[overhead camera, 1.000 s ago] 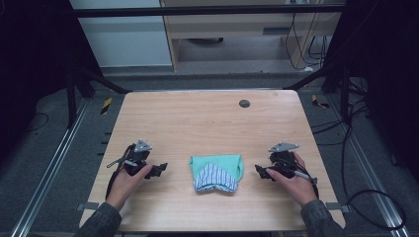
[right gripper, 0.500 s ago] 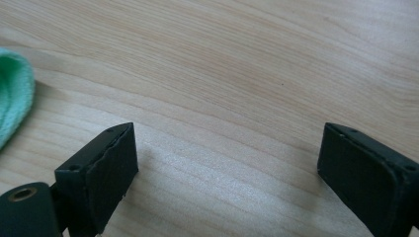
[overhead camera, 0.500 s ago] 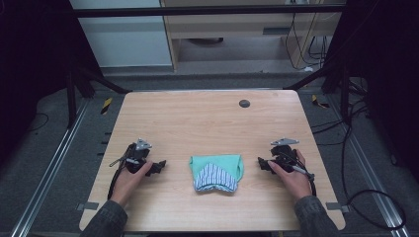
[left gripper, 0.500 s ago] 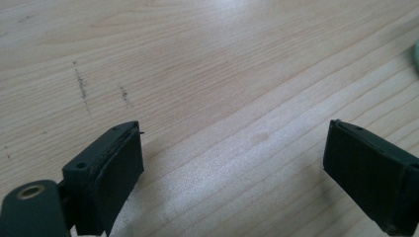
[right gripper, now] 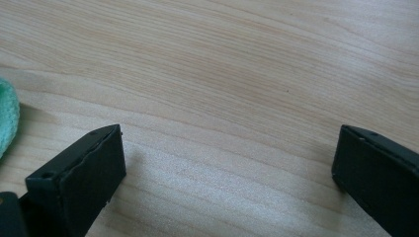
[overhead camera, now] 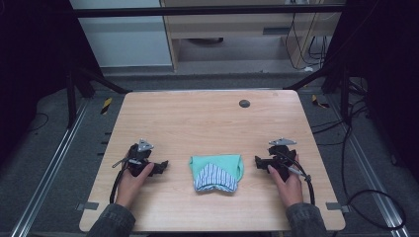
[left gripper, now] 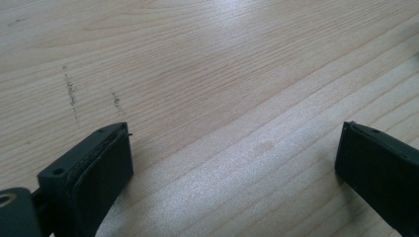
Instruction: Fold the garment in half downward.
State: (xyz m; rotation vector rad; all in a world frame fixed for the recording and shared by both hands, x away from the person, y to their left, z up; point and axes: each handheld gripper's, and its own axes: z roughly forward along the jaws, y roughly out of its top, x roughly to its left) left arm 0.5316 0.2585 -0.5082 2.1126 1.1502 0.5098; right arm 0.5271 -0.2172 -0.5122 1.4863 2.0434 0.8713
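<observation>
A folded mint-green cloth (overhead camera: 216,171) with a blue-striped flap lies on the wooden table (overhead camera: 197,118) near its front edge. My left gripper (overhead camera: 163,165) rests on the table to the left of the cloth, pointing at it and apart from it. In the left gripper view it (left gripper: 232,143) is open over bare wood. My right gripper (overhead camera: 258,162) sits to the right of the cloth, also apart from it. It (right gripper: 230,148) is open, with the cloth's green edge (right gripper: 7,116) off to one side. Both pairs of jaws have just been opening, with nothing between them.
A small dark round spot (overhead camera: 244,103) sits on the table's far part. Metal rails and dark frame legs flank the table, and cables lie on the floor to the right.
My right gripper has settled slightly lower toward the table. The left hand and the cloth have kept still.
</observation>
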